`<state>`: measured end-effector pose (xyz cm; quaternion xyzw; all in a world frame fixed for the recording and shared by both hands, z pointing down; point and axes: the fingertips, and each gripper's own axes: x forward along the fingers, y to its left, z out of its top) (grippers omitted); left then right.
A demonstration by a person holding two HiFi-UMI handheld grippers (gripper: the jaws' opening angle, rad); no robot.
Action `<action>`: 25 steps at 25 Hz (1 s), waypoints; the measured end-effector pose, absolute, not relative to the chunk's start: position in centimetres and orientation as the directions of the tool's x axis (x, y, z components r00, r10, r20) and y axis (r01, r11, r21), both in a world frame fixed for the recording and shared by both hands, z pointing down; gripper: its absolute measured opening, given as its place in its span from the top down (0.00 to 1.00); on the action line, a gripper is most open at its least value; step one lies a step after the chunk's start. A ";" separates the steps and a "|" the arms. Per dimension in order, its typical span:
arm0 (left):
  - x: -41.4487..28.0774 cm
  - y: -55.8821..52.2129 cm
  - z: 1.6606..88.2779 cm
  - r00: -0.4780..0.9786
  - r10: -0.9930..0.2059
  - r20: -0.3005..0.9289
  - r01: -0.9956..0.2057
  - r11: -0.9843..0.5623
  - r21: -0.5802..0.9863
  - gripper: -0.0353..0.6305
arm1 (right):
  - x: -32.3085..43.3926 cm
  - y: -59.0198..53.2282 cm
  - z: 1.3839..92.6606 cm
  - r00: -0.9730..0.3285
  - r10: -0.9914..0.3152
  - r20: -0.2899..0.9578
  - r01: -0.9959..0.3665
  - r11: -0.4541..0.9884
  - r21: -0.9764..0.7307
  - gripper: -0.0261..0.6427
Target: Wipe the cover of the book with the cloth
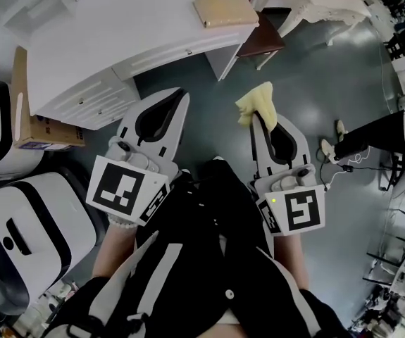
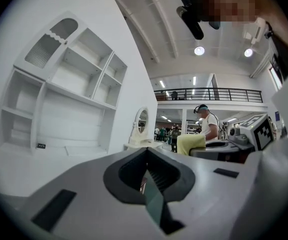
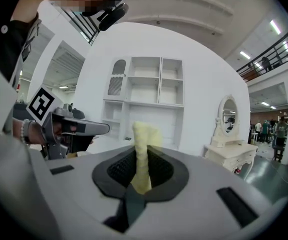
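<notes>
Book point(image 1: 225, 9), tan-covered, lies flat near the right-hand corner of a white desk point(image 1: 117, 41), well ahead of both grippers. In the head view its long axis runs left to right, tilted a little, with its near long edge along the desk's front edge.

The yellow cloth point(image 1: 257, 103) is not on it. The right gripper point(image 1: 260, 118) clamps the cloth between its jaws, and a bunched end sticks up past the tips. The left gripper point(image 1: 179, 96) has its jaws pressed together with nothing between them. Both are held over the floor, short of the desk and pointing toward it.

The desk has drawers in its front and carries a white open shelf unit point(image 3: 149, 94) against a white wall. A cream dressing table point(image 3: 226, 151) with an oval mirror stands to the right. The floor point(image 1: 301, 76) is glossy dark grey. A cardboard box point(image 1: 33, 129) sits beside the desk's left end.
</notes>
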<state>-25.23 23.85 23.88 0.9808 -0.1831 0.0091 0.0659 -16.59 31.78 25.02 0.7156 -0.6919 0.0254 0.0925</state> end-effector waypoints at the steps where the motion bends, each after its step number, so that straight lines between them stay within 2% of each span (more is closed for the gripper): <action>1: -25.0 24.0 23.9 0.935 -0.353 0.042 -0.356 -0.926 0.125 0.94 | -16.4 31.9 25.1 0.046 -0.985 0.164 -0.995 -0.030 0.098 0.91; 12: -20.3 23.3 24.4 0.926 -0.375 0.055 -0.379 -0.918 0.119 0.94 | -11.7 30.9 26.0 0.017 -0.986 0.165 -0.998 -0.006 0.067 0.91; 19: -15.2 22.4 23.5 0.903 -0.426 0.055 -0.430 -0.893 0.131 0.94 | -6.6 28.0 26.2 -0.074 -0.984 0.161 -0.996 0.081 0.037 0.91; 25: -11.7 21.4 22.9 0.849 -0.524 0.067 -0.528 -0.840 0.123 0.94 | -2.4 25.9 25.7 -0.182 -0.971 0.153 -0.982 0.188 0.029 0.91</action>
